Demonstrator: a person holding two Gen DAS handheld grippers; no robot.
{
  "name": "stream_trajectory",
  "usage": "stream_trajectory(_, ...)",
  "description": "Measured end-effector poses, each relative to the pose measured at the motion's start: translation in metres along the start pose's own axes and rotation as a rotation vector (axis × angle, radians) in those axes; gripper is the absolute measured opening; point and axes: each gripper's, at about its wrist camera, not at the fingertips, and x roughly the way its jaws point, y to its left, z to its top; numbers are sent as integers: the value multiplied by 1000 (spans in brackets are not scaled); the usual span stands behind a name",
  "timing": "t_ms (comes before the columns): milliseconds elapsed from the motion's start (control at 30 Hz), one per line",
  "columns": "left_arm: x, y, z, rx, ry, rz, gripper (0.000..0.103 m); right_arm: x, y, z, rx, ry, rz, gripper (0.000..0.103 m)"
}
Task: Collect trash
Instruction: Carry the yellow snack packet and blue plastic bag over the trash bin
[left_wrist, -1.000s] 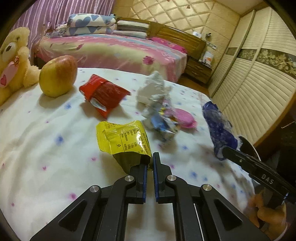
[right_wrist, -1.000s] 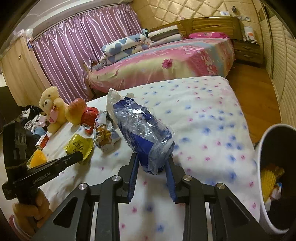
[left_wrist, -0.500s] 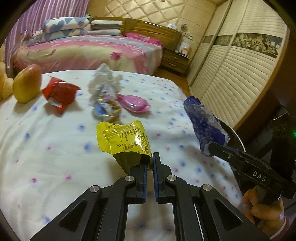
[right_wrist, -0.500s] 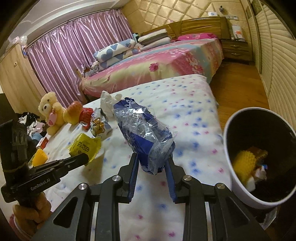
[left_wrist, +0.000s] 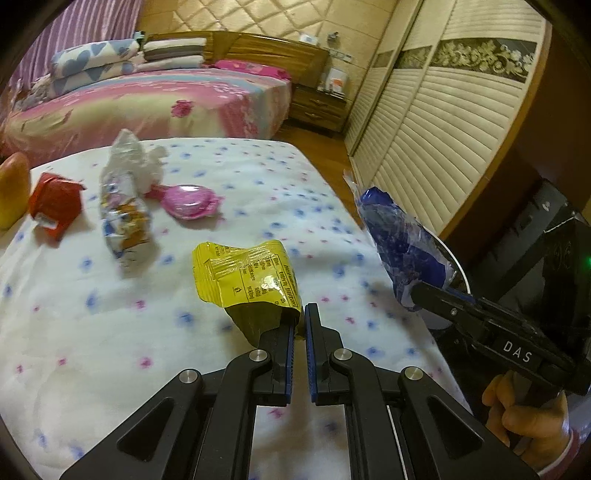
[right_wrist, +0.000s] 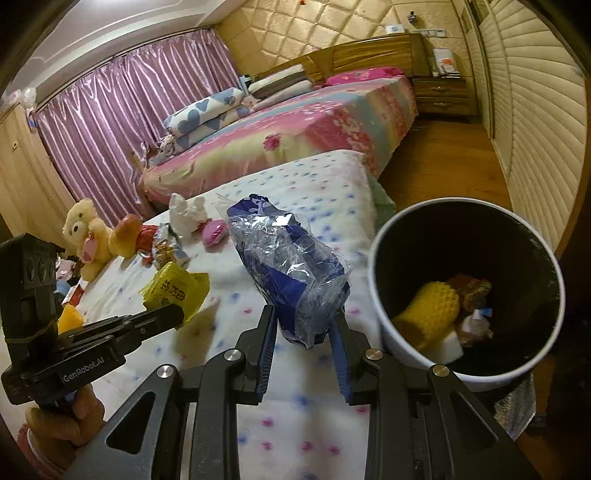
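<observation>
L gripper (left_wrist: 300, 325) is nearly closed, pinching the lower edge of a yellow snack packet (left_wrist: 246, 274). Packet is crinkled foil w/ black print on its face & a dull olive underside, held up off the white dotted blanket (left_wrist: 92, 332).

R gripper (right_wrist: 304, 332) is clamped around a blue & clear plastic bag (right_wrist: 291, 266), fingers spread by its bulk. Bag is crumpled, glossy, w/ white marks on the blue, standing up from the jaws, over the blanket edge just beside the bin.

White bin (right_wrist: 380, 321), black inside, sits right of the blanket; it holds a yellow sponge (right_wrist: 430, 314) & other scraps.

On the blanket: red wrapper (left_wrist: 55, 203), printed foil wrapper (left_wrist: 125, 221), pink round item (left_wrist: 190, 201), white crumpled tissue (right_wrist: 186, 212).
</observation>
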Motion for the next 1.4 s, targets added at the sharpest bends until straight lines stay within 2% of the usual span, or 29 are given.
stream_trajectory(533,36,-56,10,105,31,-62,4,-26,-52,-8,78,-21,-84,29)
stream_trajectory(1400,82,-109,27,195,71,-116,4,-36,-106,-6,162,-8,-162,29)
